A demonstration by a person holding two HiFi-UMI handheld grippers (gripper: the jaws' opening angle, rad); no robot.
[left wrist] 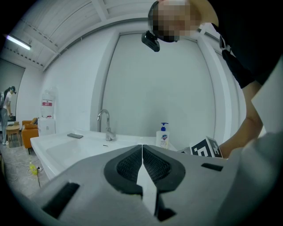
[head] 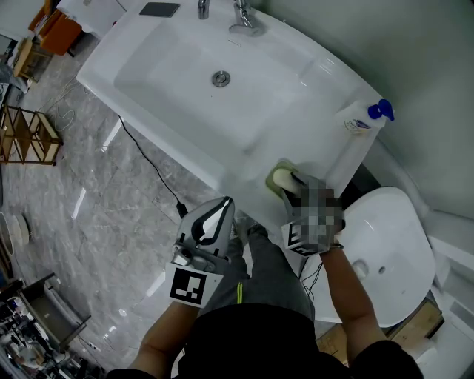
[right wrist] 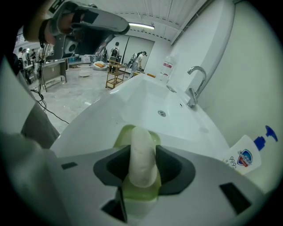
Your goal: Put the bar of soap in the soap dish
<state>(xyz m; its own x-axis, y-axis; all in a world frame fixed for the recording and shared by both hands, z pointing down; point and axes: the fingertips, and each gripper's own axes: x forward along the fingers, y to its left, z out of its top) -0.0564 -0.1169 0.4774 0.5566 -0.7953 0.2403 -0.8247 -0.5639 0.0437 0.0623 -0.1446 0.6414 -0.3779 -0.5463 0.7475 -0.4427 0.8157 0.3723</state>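
Observation:
The pale bar of soap (right wrist: pixel 142 164) stands on edge in the green soap dish (right wrist: pixel 125 135), which sits on the washbasin's near right corner. My right gripper (right wrist: pixel 142 148) points down at it, jaws either side of the bar and slightly apart from it, so it stands open. In the head view the soap (head: pixel 282 178) and dish (head: pixel 272 188) lie just in front of the right gripper (head: pixel 298 183). My left gripper (head: pixel 225 203) hangs level in front of the basin, shut and empty; the left gripper view shows its pads (left wrist: pixel 131 164) closed together.
A white washbasin (head: pixel 159 52) with tap (head: pixel 241 18) and drain (head: pixel 221 78) fills the top. A soap dispenser bottle (head: pixel 366 121) stands at the wall, right of the dish. A white toilet (head: pixel 391 252) is to the right, a black cable (head: pixel 152 166) crosses the floor.

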